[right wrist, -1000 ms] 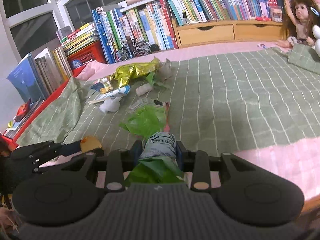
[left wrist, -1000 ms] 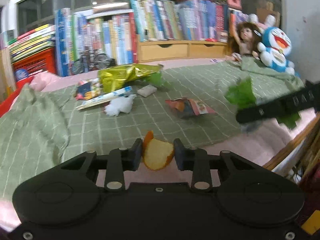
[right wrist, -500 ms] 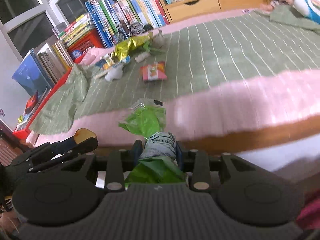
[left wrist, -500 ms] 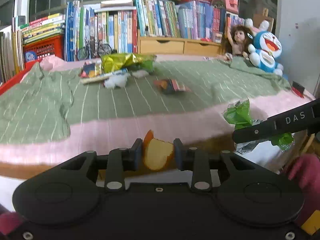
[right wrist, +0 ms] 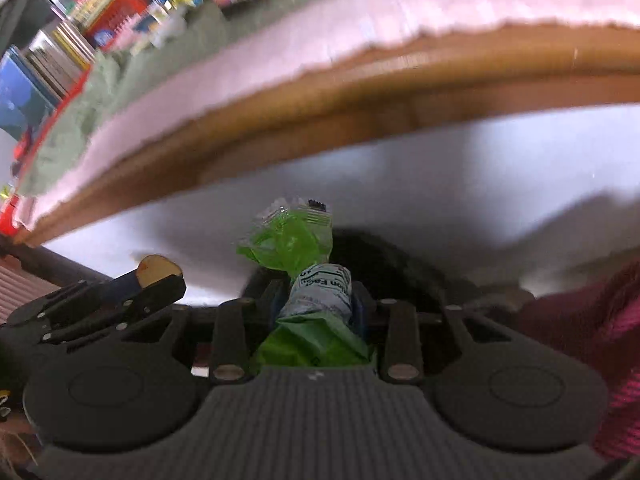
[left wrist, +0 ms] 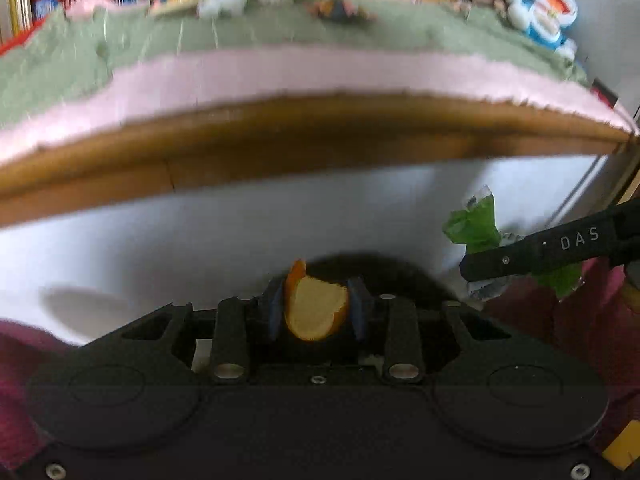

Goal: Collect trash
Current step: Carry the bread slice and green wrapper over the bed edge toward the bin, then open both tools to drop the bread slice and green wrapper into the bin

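My left gripper [left wrist: 316, 305] is shut on a piece of orange peel [left wrist: 314, 312], pale side facing the camera. My right gripper [right wrist: 318, 300] is shut on a crumpled green and white plastic wrapper [right wrist: 296, 242]. Both hang low in front of the bed's side, close together. The right gripper [left wrist: 560, 246] with its wrapper [left wrist: 474, 228] shows at the right of the left wrist view. The left gripper [right wrist: 120, 296] with the peel [right wrist: 158, 270] shows at the left of the right wrist view. A dark round shape [right wrist: 384, 258] lies just beyond the fingers, too blurred to identify.
The bed's wooden rail [left wrist: 320, 140] arcs above both grippers, with a pink sheet [left wrist: 280, 76] and green blanket [left wrist: 400, 28] over it. Several wrappers, among them a snack packet [left wrist: 340, 10], lie far back on the bed. Toys [left wrist: 548, 8] sit at the right. Dark red cloth [right wrist: 600, 340] is close by.
Both grippers have drawn back from the bed and dropped below its wooden rail, still holding the peel and the wrapper. The dark round shape has come into view.
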Available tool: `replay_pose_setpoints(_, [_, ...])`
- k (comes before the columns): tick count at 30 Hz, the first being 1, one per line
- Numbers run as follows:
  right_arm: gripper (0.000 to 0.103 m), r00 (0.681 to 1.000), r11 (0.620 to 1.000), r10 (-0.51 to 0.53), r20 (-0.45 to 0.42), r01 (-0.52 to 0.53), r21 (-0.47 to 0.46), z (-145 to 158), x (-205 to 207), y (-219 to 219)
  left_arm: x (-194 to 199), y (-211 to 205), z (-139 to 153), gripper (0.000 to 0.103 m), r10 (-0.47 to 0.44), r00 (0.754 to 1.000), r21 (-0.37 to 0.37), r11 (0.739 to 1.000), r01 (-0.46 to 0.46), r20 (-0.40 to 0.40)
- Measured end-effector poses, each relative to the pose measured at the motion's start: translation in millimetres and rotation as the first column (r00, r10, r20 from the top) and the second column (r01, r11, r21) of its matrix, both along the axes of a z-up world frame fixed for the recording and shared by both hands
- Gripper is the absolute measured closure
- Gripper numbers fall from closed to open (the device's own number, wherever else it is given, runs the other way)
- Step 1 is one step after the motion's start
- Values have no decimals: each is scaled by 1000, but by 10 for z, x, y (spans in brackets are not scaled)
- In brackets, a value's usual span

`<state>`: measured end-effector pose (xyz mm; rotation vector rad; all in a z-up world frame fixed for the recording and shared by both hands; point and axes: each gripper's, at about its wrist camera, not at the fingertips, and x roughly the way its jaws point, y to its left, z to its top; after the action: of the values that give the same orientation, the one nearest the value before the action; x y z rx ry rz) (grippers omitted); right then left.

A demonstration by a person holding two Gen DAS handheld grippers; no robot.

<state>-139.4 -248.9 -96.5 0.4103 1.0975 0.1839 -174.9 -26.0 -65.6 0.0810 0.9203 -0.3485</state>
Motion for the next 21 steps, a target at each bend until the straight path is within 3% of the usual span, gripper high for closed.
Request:
replay_pose_setpoints(10, [62,992,999,18,-124,-24,-42,-525,234,175,219,-8,-595,70,38,990,69,997,-29,-133])
replay_pose_setpoints(17, [60,993,998,23,-119,-29,-51,-507,279,202,266,-4,-666,66,22,986,57,998,-13,-163])
replay_pose_setpoints(18, [57,993,998,20,-117,-26,-50,-505,280,194,277,-16,-670,64,21,985,56,998,-11,-168])
replay_pose_setpoints(19, [44,993,998,16,-116,-22,-51,-511,280,197,293,-19,-668,62,19,985,54,998,-10,-171])
replay_pose_setpoints(21, [36,993,999,14,-113,-18,-40,-499,283,186,302,-39,-674,47,19,985,53,999,-10,-173])
